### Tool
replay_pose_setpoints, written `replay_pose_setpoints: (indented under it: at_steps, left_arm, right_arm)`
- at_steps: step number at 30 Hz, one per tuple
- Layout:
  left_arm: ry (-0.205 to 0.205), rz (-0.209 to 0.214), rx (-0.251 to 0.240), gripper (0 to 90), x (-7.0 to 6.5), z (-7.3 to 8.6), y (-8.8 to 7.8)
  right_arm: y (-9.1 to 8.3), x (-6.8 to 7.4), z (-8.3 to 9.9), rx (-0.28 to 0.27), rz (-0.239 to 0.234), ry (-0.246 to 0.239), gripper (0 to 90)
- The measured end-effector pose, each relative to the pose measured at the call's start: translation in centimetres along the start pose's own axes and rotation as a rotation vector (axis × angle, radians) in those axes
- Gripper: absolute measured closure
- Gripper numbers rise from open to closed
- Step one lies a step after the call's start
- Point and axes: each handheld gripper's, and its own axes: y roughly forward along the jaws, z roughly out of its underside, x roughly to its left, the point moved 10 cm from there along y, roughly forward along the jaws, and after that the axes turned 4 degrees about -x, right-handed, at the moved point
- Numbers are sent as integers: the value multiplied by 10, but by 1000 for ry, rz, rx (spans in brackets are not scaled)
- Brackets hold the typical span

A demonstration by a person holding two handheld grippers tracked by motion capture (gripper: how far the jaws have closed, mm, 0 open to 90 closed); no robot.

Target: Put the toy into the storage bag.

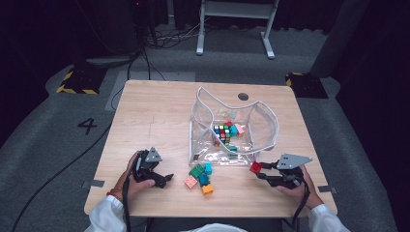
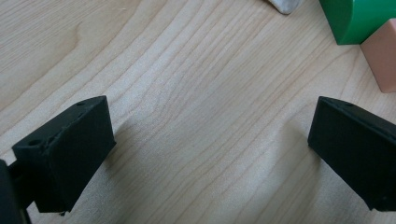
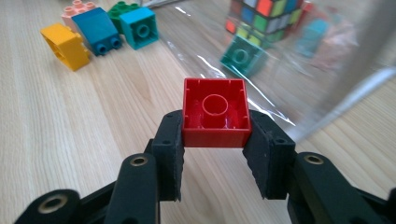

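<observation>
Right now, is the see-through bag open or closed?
Open. The clear bag's white-edged mouth gapes wide in the high view, and the puzzle cube and some blocks already sit inside it.

**Both hands low over the near edge, one gripper loaded**

Left gripper (image 1: pixel 162 178): held in the left hand (image 1: pixel 133 176) near the front left of the table, body low, jaws pointing toward the middle. In the left gripper view the two black jaws stand wide apart with bare wood between them; nothing gripped.

Right gripper (image 1: pixel 257 170): held in the right hand (image 1: pixel 302 186) at the front right, jaws pointing left toward the centre. In the right gripper view (image 3: pixel 214 135) the pads press on both sides of a red brick (image 3: pixel 215 112), hollow underside facing the camera.

White sleeves show at both wrists.
</observation>
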Motion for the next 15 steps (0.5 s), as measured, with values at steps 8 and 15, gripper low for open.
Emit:
replay_pose_setpoints:
  at_steps: [8,15]
  left_arm:
    - [0,1,0,4,0,0,0]
    - [0,1,0,4,0,0,0]
  right_arm:
    - [-35,-28,2,-30,74,20,589]
    - [-64,-59,-16,-70,143,40,589]
